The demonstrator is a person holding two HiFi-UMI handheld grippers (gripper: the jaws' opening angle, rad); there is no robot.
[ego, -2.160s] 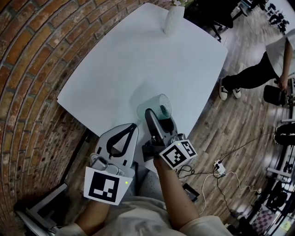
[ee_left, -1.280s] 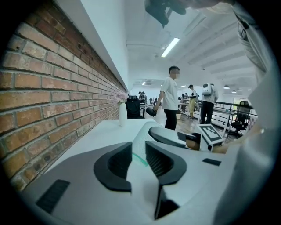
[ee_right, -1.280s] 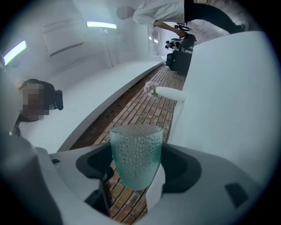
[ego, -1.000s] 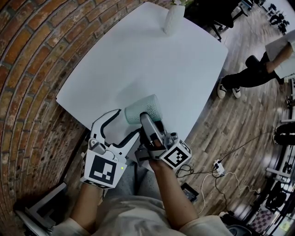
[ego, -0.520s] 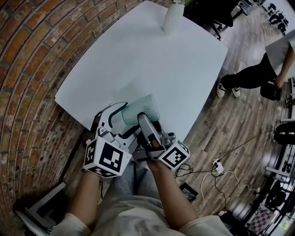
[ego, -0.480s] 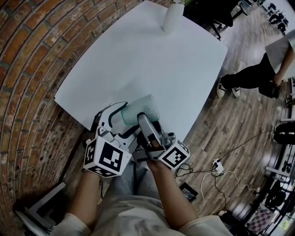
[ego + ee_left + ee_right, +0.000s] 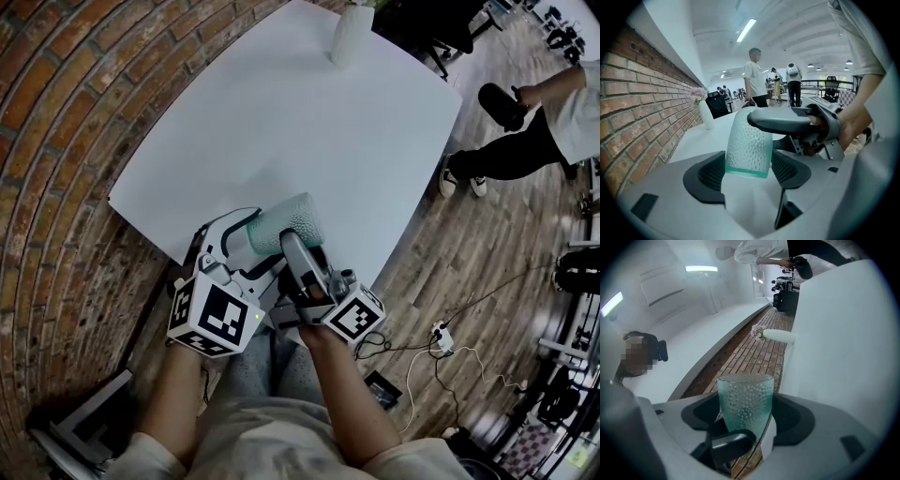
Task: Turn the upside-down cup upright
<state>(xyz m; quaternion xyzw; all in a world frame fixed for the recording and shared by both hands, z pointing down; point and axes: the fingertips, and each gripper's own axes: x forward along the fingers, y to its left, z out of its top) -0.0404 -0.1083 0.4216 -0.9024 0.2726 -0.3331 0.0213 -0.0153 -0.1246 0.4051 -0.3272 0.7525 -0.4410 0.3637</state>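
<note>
Head view: a teal dimpled glass cup (image 7: 286, 220) lies on its side in the air, over the near edge of the white surface (image 7: 309, 112), touching nothing but the two tools.
Right tool: the right tool (image 7: 298, 234) is clamped across the cup's body; the right gripper view shows the glass filling the gap between its pads.
Left tool: the left tool (image 7: 251, 242) sits round one end of the cup, and its pads appear to touch both sides in the left gripper view, so it seems to grip too.
Done: the cup is lifted and tipped roughly halfway, by my reading.
Remaining: finish the turn to mouth-up, stand the cup on the surface, release.
Unclear: which end is the mouth.
</note>
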